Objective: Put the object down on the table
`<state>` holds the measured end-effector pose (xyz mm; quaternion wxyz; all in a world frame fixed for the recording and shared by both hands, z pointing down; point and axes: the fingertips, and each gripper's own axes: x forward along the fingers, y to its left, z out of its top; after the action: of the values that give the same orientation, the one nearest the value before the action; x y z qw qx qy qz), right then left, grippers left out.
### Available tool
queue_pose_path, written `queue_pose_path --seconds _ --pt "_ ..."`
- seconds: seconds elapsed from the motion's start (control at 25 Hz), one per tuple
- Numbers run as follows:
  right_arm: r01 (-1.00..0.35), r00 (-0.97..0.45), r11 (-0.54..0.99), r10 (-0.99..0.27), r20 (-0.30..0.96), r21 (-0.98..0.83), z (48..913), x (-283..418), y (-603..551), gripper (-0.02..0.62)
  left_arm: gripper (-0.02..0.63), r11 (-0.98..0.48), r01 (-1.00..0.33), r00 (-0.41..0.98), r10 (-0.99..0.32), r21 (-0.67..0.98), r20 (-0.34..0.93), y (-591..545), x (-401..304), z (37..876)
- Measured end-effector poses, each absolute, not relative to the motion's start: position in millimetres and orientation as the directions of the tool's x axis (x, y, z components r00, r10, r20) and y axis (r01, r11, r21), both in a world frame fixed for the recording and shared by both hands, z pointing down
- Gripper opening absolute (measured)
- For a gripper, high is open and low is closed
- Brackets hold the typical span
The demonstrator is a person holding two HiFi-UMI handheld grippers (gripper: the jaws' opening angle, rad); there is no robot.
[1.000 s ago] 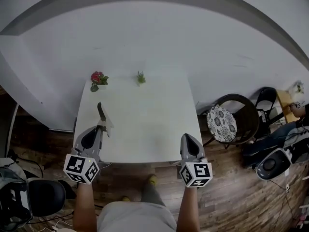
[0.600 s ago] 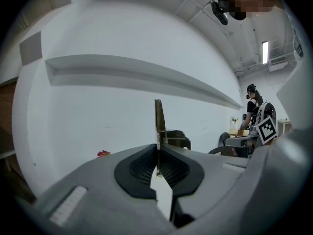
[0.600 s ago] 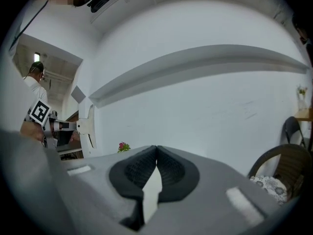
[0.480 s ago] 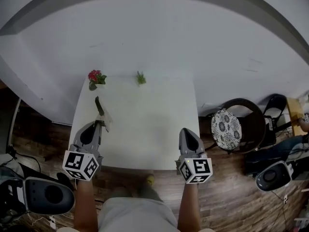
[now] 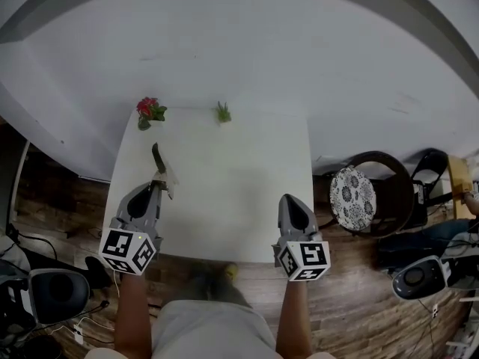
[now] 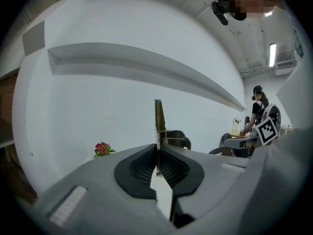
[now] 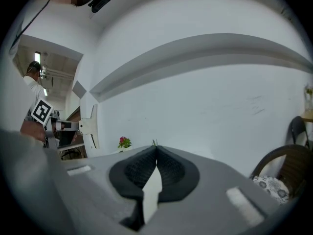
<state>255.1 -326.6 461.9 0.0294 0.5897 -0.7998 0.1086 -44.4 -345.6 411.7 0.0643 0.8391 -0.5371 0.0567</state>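
White wall behind, wooden floor below, and between them the white tabletop [image 5: 224,193], bare except for a red flower [image 5: 150,111] and a small green plant [image 5: 223,112] just to that flower's right, both at the far edge. The left tool [image 5: 157,188] sits on the near side of the red flower, pressed together on a thin flat object [image 5: 159,167], dark at its far end and pale where it is pinched. From the left gripper view it stands edge-on, straight out of the jaws. That firm pinch looks meant to stop it swinging on the way down. It seems to be carried above the surface, though contact can't be ruled out. The right tool [image 5: 291,203], well to the right of the flower at the near edge, has its jaws pressed together on nothing, apparently just parked. The put-down looks not yet done.
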Motion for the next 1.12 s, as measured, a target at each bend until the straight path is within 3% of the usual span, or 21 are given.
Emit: queue_pose_path --seconds 0.52,1.12 --pt "-0.952 -0.302 0.28 -0.926 0.228 -0.122 480.7 214.4 -358.4 0.003 0.011 -0.451 -0.885 0.466 -0.857 0.118 0.22 -381.7 -60.0 455.9" --pt "-0.95 -0.309 0.276 -0.892 0.331 -0.143 539.9 193.0 -375.2 0.003 0.011 -0.455 -0.875 0.482 -0.787 0.163 0.386 -393.2 -66.9 552.9"
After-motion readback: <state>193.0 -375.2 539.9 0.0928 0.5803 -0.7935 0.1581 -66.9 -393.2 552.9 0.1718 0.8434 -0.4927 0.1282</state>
